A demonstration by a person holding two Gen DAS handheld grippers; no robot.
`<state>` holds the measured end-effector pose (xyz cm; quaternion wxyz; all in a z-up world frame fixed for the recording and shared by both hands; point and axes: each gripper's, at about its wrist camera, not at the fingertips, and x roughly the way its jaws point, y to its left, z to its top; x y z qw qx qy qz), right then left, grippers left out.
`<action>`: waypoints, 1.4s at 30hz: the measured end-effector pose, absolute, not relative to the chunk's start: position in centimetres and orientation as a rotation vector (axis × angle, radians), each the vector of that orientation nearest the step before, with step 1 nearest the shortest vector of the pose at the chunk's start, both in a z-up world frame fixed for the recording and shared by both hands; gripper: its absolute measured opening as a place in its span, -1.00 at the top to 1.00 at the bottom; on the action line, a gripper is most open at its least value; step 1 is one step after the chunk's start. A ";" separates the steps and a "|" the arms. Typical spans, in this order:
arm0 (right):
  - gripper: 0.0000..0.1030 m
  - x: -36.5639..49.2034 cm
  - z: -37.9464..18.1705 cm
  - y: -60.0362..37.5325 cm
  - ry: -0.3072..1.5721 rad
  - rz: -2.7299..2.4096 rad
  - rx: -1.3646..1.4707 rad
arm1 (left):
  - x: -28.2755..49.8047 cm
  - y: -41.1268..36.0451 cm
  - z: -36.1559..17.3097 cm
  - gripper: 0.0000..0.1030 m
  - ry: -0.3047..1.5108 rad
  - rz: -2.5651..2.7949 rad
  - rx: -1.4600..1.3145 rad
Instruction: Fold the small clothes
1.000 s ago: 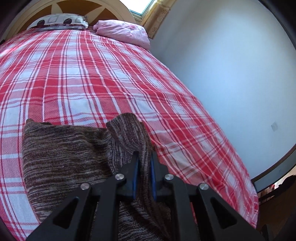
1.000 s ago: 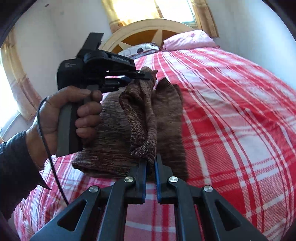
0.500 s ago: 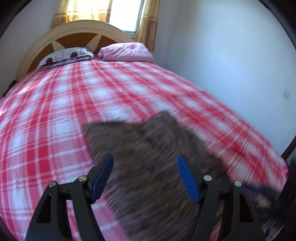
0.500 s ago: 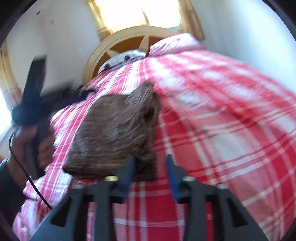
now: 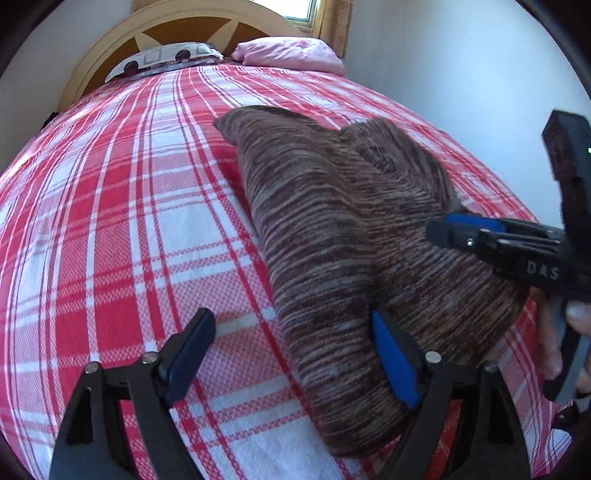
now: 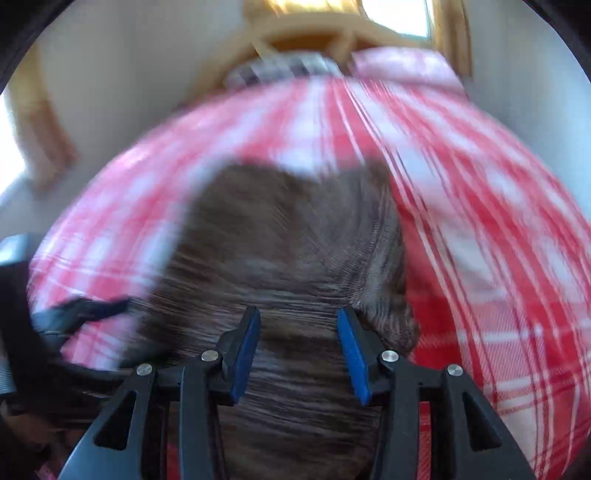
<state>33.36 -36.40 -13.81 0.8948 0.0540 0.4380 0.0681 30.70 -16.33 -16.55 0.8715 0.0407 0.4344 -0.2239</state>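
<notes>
A brown striped knit garment lies folded on the red and white plaid bedspread. My left gripper is open and empty, low over the garment's near left edge, its right finger on the cloth. My right gripper is open and empty, directly above the garment; that view is motion-blurred. The right gripper also shows in the left wrist view, reaching in from the right over the garment. The left gripper shows at the left edge of the right wrist view.
A patterned pillow and a pink pillow lie at the wooden headboard. A pale wall runs along the bed's right side. Bare bedspread stretches left of the garment.
Both grippers opened and let go of the garment, which dropped flat onto the bed. The right gripper has since swung in over the garment; the left came lower at its edge.
</notes>
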 end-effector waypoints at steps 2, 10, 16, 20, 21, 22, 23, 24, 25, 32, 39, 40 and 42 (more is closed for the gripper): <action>0.12 33.2 -12.6 -35.8 0.904 0.140 0.060 | 30.2 -16.1 -16.4 -0.71 0.894 -0.471 0.080; 0.12 37.3 -9.0 -29.1 0.806 0.296 -0.063 | 29.7 -15.4 -16.5 -0.74 0.883 -0.467 0.013; -0.01 42.6 -15.0 -25.5 0.938 0.274 -0.153 | 29.6 -15.1 -16.7 -0.79 0.880 -0.461 0.013; -0.02 41.2 -14.1 -25.5 0.936 0.261 -0.155 | 29.7 -14.8 -16.8 -0.86 0.884 -0.480 -0.012; -0.02 40.3 -13.6 -26.1 0.928 0.263 -0.138 | 29.8 -14.7 -16.8 -0.86 0.884 -0.484 -0.020; -0.02 39.5 -13.0 -26.9 0.916 0.263 -0.114 | 29.8 -14.5 -16.8 -0.86 0.883 -0.487 -0.028; -0.04 38.5 -12.5 -27.6 0.897 0.260 -0.082 | 29.8 -14.3 -16.8 -0.86 0.881 -0.490 -0.039; -0.05 37.1 -11.9 -28.6 0.880 0.249 -0.049 | 29.7 -14.1 -16.8 -0.86 0.878 -0.492 -0.052; -0.05 36.0 -11.7 -29.5 0.870 0.238 -0.028 | 29.7 -13.6 -16.7 -0.86 0.872 -0.486 -0.080; -0.08 31.9 -14.7 -32.2 0.874 0.130 -0.120 | 30.0 -11.6 -16.8 -0.90 0.869 -0.450 -0.195; -0.09 31.5 -13.6 -33.5 0.871 0.126 -0.052 | 29.0 -12.0 -16.4 -1.00 0.854 -0.325 -0.104; -0.10 31.4 -14.1 -33.3 0.877 0.132 -0.080 | 29.7 -11.7 -16.8 -1.00 0.874 -0.317 -0.118; -0.13 30.9 -14.7 -33.2 0.858 0.157 -0.126 | 30.2 -11.9 -17.1 -1.00 0.886 -0.314 -0.108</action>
